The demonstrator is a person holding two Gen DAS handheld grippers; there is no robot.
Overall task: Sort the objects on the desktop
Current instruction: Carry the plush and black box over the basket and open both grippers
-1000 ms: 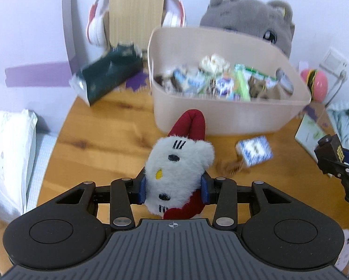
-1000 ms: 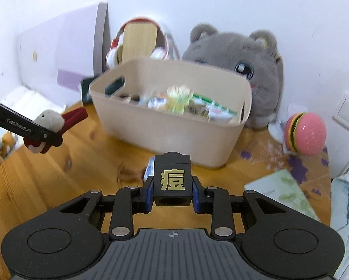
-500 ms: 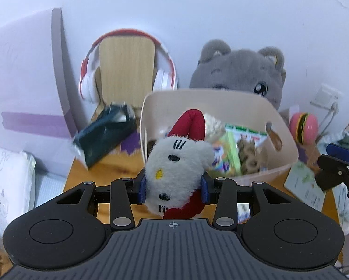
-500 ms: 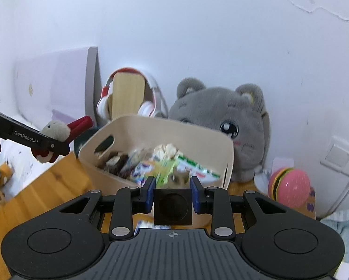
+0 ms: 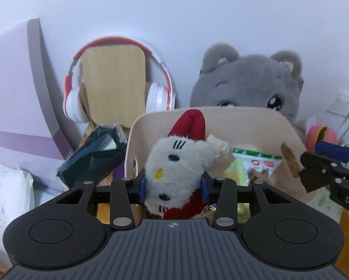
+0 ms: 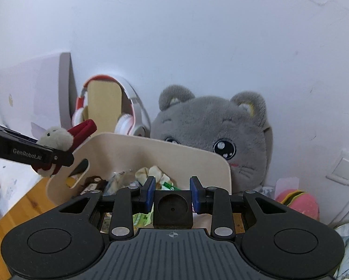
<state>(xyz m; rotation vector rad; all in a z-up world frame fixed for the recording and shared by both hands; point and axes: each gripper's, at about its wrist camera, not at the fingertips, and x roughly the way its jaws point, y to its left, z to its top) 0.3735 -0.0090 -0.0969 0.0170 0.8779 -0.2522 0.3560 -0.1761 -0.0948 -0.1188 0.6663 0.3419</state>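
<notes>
My left gripper (image 5: 173, 186) is shut on a small white plush kitten with a red bow (image 5: 174, 163). It hangs over the near left part of the beige storage bin (image 5: 244, 116). In the right wrist view the same kitten (image 6: 55, 137) shows at the left, above the bin's left rim. My right gripper (image 6: 172, 194) is shut on a black cube (image 6: 172, 207) with a round dimple facing me, held over the near side of the bin (image 6: 174, 149). The bin holds several snack packets and small toys.
A grey plush cat (image 5: 246, 81) leans on the wall behind the bin. Red and white headphones on a wooden stand (image 5: 116, 88) are at the back left, a dark bag (image 5: 92, 161) beside the bin, a burger-shaped toy (image 6: 298, 203) and a wall socket (image 6: 344, 168) at the right.
Both grippers rose and moved forward from the table toward the bin, each keeping its object. The black cube turned, so its gold character no longer faces me.
</notes>
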